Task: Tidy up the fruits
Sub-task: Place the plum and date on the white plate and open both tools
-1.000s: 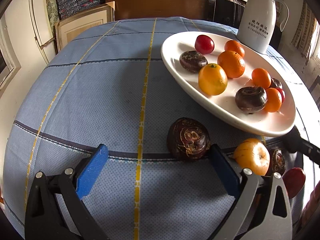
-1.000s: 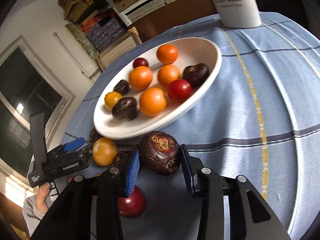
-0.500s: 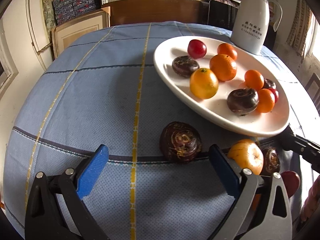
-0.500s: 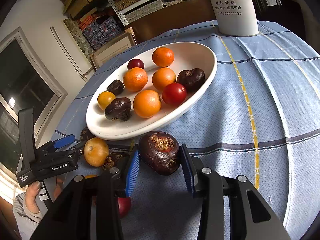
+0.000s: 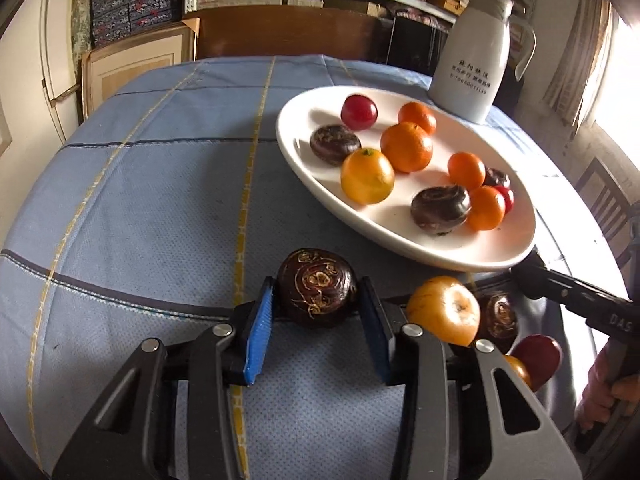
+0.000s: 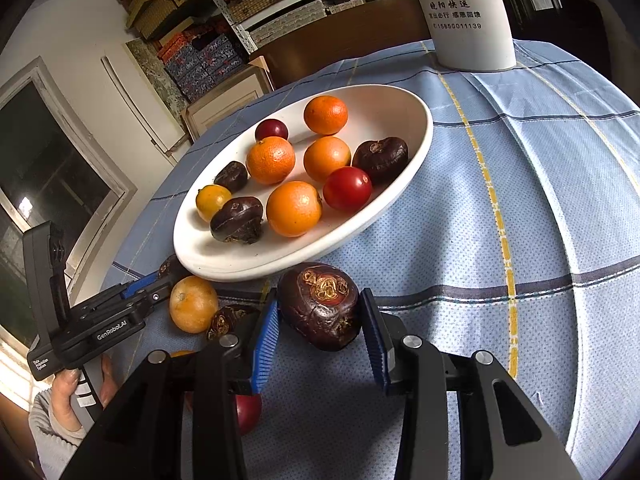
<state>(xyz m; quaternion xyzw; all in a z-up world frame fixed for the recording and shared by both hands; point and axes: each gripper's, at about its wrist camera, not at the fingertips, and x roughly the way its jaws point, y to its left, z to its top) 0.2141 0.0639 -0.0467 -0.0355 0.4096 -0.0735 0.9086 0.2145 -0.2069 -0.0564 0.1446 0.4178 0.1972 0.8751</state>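
A white oval plate [image 5: 460, 254] [image 6: 396, 184] holds several oranges, dark water chestnuts and red fruits. My left gripper [image 5: 318, 304] is shut on a dark water chestnut [image 5: 317, 288] just in front of the plate. My right gripper [image 6: 320, 314] is shut on another dark water chestnut [image 6: 320, 306] and holds it by the plate's near rim. On the cloth beside the plate lie a yellow-orange fruit [image 5: 443, 309] [image 6: 193, 304], a small water chestnut [image 5: 496, 318] [image 6: 230, 318] and a red fruit [image 5: 536, 356] [image 6: 248, 412].
A white thermos jug [image 5: 472, 56] [image 6: 468, 16] stands behind the plate on the blue checked tablecloth [image 5: 140, 200]. The left gripper's body [image 6: 92, 320] shows in the right wrist view, the right gripper's arm [image 5: 580, 300] in the left. Shelves and boxes stand behind the table.
My left gripper has closed from wide open onto the dark water chestnut on the cloth. My right gripper stays shut on its water chestnut and has shifted slightly toward the plate.
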